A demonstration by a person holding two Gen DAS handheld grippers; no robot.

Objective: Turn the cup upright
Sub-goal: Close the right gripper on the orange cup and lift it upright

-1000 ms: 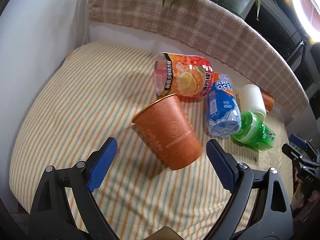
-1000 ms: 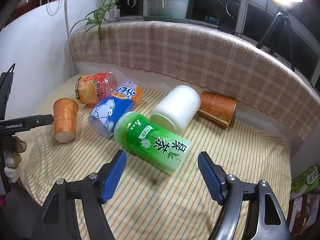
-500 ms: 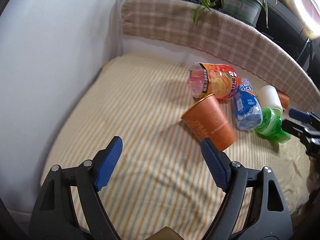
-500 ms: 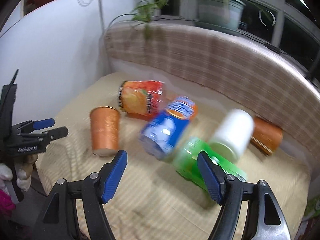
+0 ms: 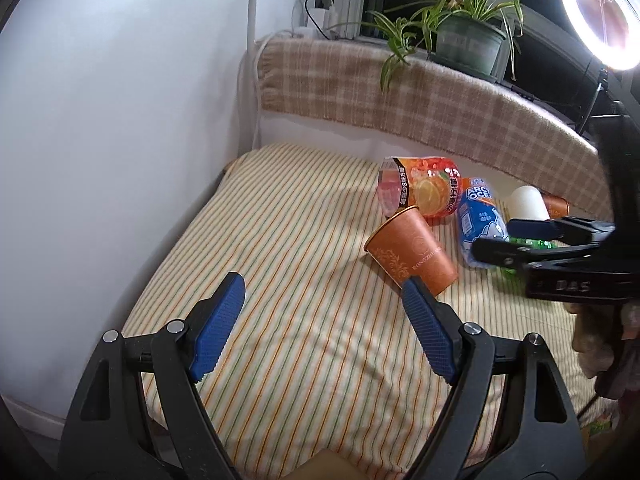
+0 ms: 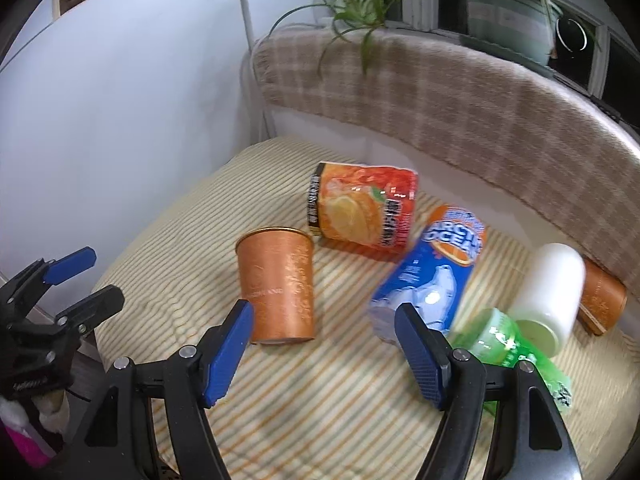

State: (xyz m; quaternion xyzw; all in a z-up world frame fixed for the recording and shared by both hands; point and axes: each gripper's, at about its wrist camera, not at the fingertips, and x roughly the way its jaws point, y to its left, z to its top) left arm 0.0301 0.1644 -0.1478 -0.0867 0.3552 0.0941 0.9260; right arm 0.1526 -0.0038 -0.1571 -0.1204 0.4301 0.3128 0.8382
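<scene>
An orange paper cup [image 6: 278,284] lies on its side on the striped cloth [image 6: 344,396], rim pointing away from me; it also shows in the left wrist view [image 5: 412,250]. My right gripper [image 6: 324,344] is open and empty just in front of the cup's base, slightly right of it. My left gripper [image 5: 324,320] is open and empty, drawn back to the cup's left, over bare cloth [image 5: 280,280]. Each gripper shows in the other's view: the right one [image 5: 496,240] and the left one [image 6: 84,276].
Lying beside the cup are an orange drink cup [image 6: 362,210], a blue Arctic Ocean cup [image 6: 428,276], a green tea cup [image 6: 504,340], a white cup [image 6: 548,292] and a second orange paper cup [image 6: 602,296]. A white wall stands left, a plaid-covered rail [image 6: 460,108] with a plant behind.
My left gripper has pulled back and away to the left of the cup. My right gripper has swung left from the green tea cup to face the orange paper cup.
</scene>
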